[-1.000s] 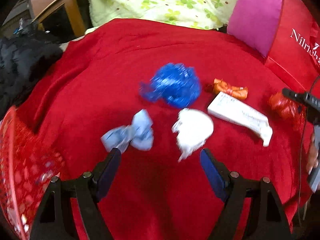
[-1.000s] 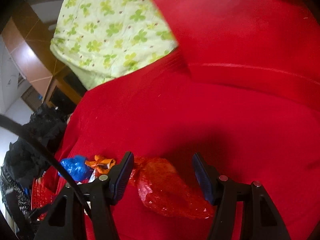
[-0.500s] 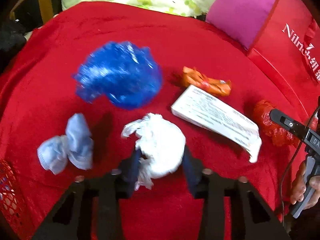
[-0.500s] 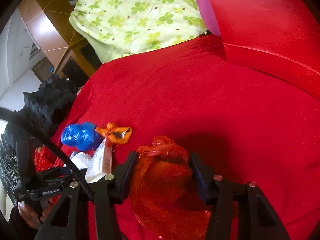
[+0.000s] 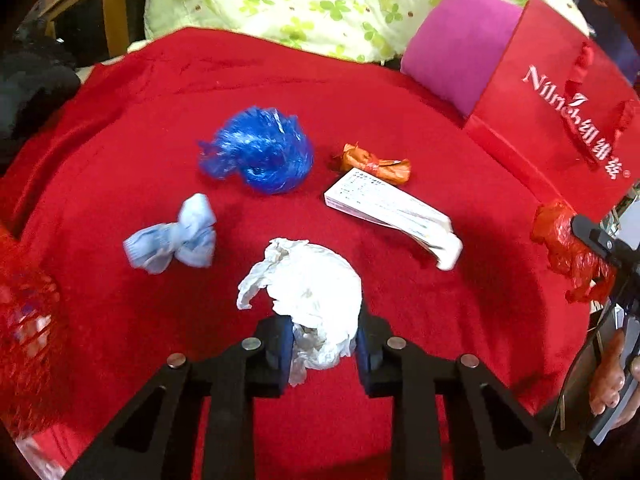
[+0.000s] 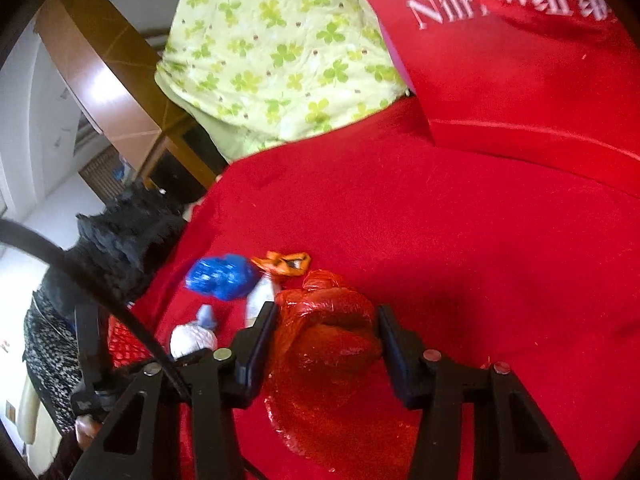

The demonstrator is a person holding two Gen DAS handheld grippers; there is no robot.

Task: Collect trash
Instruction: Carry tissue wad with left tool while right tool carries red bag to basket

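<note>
Red blanket point(image 5: 400, 92) carries the trash: blue plastic wad point(image 5: 260, 152), white box point(image 5: 392, 212), light-blue scrap point(image 5: 176, 236), orange wrapper point(image 5: 374, 162). Left gripper point(image 5: 322, 344) clamped on white crumpled paper point(image 5: 308, 292). Right gripper point(image 6: 326, 332) pinches red plastic bag point(image 6: 328, 336).

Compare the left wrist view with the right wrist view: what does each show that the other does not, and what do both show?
Only the left: the pink cushion, the whole white box, and the left gripper shut on white paper.
Only the right: a wooden cabinet and the right gripper shut on the red bag seen close.
Both: blue bag, orange wrapper, red blanket, gift bag.
</note>
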